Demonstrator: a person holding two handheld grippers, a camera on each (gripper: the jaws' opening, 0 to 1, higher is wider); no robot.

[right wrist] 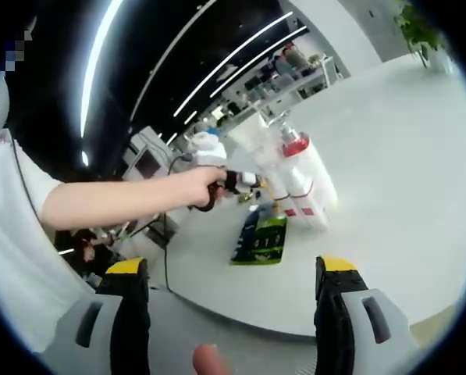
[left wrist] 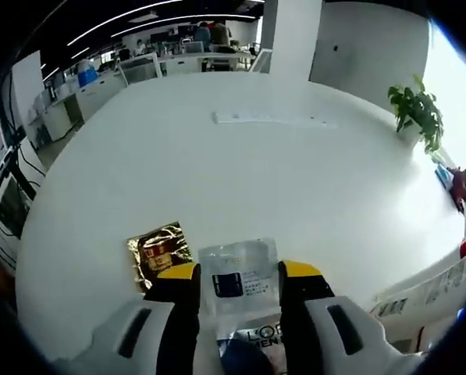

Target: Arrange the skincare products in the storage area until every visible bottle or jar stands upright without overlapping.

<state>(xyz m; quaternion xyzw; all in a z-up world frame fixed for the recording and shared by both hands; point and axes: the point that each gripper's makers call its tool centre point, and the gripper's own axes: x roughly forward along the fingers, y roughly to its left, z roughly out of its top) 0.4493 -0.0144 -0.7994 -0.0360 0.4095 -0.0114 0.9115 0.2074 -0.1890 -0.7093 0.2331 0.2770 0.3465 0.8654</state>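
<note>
Hovering: left gripper (left wrist: pixel 238 275) jaws apart, clear sachet (left wrist: pixel 239 275) lying flat between its fingertips, gold sachet (left wrist: pixel 158 250) just left | right gripper (right wrist: pixel 236 269) agape, empty, bottles (right wrist: pixel 299 183) well beyond | risk: jaw nudging flat packets into overlap

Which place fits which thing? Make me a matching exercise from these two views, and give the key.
Things:
1. gold sachet
2. pale sachet
3. potted plant
4. red-capped bottle

Places:
A. near the table's far right edge
B. beside a green packet
C. between the left gripper's fingers
D. flat on the table, left of those fingers

Pairs: 1-D, 2-C, 3-A, 4-B.
</note>
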